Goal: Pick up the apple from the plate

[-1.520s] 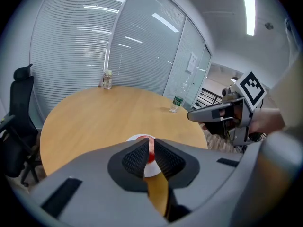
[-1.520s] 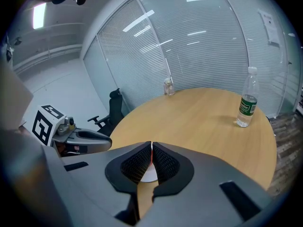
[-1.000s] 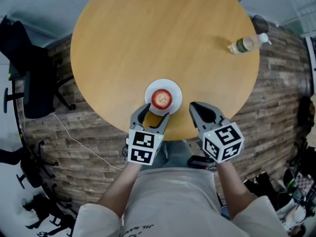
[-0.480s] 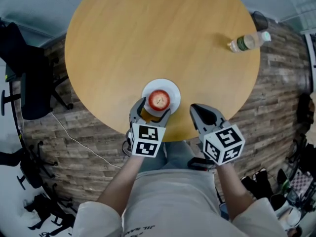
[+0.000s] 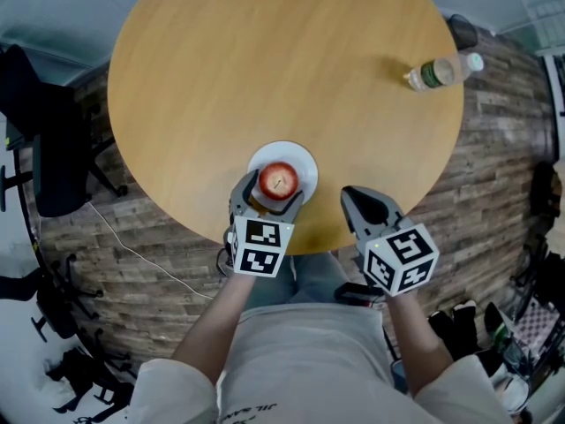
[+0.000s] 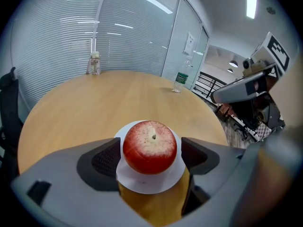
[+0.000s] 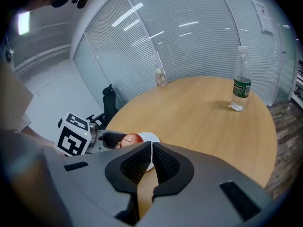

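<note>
A red apple (image 5: 278, 181) (image 6: 150, 146) sits on a small white plate (image 5: 305, 161) (image 6: 147, 186) near the front edge of the round wooden table (image 5: 265, 69). My left gripper (image 5: 268, 194) (image 6: 150, 158) is open, with a pad on each side of the apple; a sliver of plate shows between the apple and the right pad. My right gripper (image 5: 355, 196) (image 7: 151, 159) hovers at the table edge to the right of the plate, shut on nothing. In the right gripper view the apple (image 7: 133, 139) and the left gripper (image 7: 112, 139) lie at the left.
A clear water bottle (image 5: 439, 73) (image 7: 241, 86) stands at the table's far right edge. A small glass jar (image 6: 94, 63) (image 7: 161, 77) stands at the far side. A black office chair (image 5: 44, 148) is on the floor at the left.
My left gripper has moved forward and down over the plate, and its jaws have spread so that they now flank the apple. The right gripper has stayed in place.
</note>
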Available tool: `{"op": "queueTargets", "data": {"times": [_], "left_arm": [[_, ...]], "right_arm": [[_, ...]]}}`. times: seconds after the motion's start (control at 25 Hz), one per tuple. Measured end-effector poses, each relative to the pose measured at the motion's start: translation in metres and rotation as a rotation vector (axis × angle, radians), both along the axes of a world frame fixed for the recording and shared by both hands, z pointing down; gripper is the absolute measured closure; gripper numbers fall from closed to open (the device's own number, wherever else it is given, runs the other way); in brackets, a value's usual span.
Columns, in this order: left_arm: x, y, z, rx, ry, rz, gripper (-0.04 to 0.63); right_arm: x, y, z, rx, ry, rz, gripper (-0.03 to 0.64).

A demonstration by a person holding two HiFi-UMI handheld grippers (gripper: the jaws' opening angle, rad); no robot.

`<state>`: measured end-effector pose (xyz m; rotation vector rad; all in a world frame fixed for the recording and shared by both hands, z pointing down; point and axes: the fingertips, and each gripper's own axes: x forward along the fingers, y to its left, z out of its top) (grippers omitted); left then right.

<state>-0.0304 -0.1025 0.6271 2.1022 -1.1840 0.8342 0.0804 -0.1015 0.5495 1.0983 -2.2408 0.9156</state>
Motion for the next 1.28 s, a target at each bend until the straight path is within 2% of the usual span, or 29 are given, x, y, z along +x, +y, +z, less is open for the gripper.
{"op": "queueTargets", "data": {"times": [0.64, 1.28], "left_arm": [[-0.002, -0.002, 0.009, -0.029, -0.004, -0.012, 0.215], [-0.002, 0.008, -0.042, 0.060, 0.014, 0.006, 0.215]], "right_arm": [[0.006, -0.001, 0.000, -0.001, -0.001, 0.007, 0.584], [-0.003, 0.002, -0.028, 0.078, -0.013, -0.028, 0.584]]}}
